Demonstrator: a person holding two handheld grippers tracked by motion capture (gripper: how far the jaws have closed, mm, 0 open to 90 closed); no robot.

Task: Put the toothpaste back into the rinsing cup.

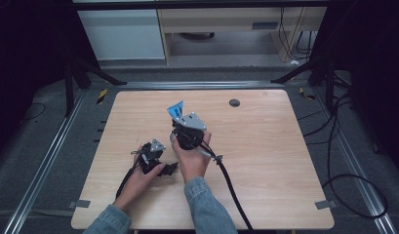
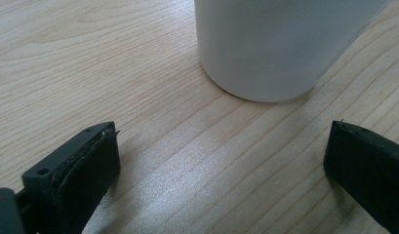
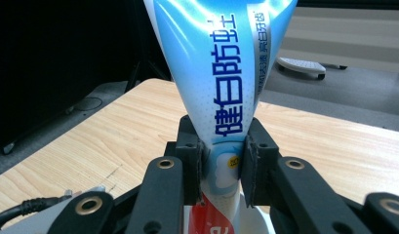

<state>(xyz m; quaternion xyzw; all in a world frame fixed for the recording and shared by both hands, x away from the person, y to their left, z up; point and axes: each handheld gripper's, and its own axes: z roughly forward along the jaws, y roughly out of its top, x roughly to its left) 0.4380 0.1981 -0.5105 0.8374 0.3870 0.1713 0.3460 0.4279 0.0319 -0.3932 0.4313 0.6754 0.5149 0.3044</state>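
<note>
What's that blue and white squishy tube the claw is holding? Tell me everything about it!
It looks like a blue and white soft plastic toothpaste tube, glossy, with dark blue Chinese letters running along it and a red patch near its bottom. The right claw is pinching it near its lower end between both black jaws. The tube stands upright, widening to a flat end at the top. From the high view its blue end sticks up above the light wooden table, held in the air.

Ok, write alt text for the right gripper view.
The right gripper is shut on a blue and white tube printed with Chinese characters, which rises between the two black jaws. Behind it lies the wooden table, with a dark floor beyond its edge.
</note>
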